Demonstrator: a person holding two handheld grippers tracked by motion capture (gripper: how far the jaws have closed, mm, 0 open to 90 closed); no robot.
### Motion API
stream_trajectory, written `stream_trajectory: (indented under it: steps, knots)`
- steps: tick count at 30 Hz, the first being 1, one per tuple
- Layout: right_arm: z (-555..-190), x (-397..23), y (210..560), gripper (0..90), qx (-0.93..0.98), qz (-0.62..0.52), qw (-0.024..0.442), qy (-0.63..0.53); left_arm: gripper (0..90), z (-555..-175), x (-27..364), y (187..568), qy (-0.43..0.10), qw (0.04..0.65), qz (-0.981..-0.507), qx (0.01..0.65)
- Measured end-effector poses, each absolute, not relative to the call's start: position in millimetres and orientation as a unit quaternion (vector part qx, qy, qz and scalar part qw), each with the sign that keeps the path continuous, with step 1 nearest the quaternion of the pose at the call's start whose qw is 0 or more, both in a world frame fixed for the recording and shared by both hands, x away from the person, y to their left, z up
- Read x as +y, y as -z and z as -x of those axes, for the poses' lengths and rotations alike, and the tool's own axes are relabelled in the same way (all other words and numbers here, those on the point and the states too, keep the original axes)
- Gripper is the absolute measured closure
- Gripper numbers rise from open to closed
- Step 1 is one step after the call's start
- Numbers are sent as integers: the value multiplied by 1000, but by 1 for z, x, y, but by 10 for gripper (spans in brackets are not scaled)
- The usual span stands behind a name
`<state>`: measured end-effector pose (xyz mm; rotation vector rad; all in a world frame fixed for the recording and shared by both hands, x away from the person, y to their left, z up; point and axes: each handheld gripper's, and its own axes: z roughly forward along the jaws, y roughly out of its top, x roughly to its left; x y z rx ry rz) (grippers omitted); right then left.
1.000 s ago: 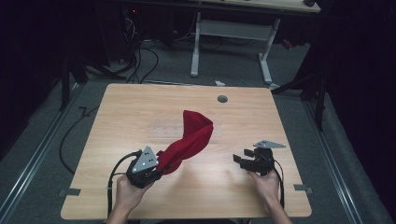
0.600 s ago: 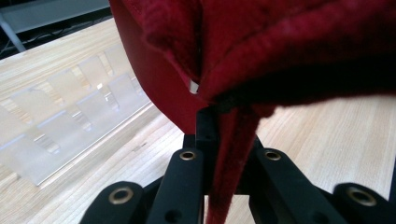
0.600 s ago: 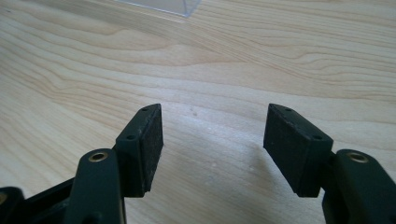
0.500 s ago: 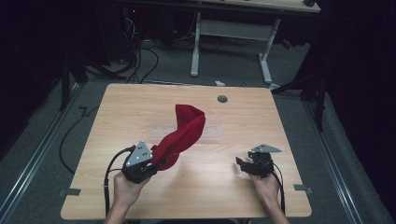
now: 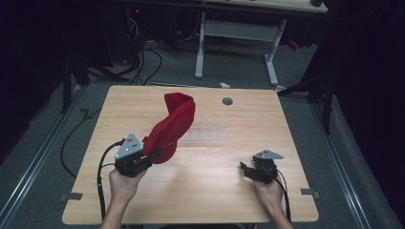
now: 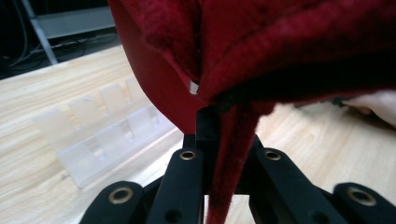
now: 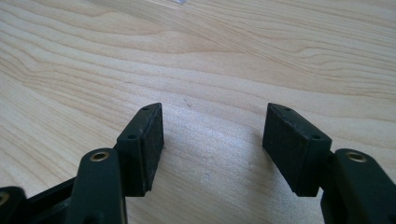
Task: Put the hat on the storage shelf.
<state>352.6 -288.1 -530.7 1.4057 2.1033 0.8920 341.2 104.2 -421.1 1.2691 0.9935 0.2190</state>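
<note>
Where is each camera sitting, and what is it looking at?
High view: above the person's side, looking forward and down on the wooden table; both forearms, left gripper and right gripper show.
Left gripper view: on the left gripper, looking along its jaws, shut on the red cloth.
Right gripper view: on the right gripper, facing bare tabletop between open jaws.
Shared: high and left gripper views both show the cloth and the clear plastic tray.

Fuzzy red cloth (image 5: 173, 123), matt pale wood table (image 5: 210, 191), clear plastic tray (image 5: 206, 135)
</note>
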Motion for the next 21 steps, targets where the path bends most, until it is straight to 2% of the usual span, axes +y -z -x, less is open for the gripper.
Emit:
stream_trajectory:
  steps: [21]
  knots:
    - [-353,-287,531,382,763,-511,228,-323,855,-390,117,408,-157,701,-510,473]
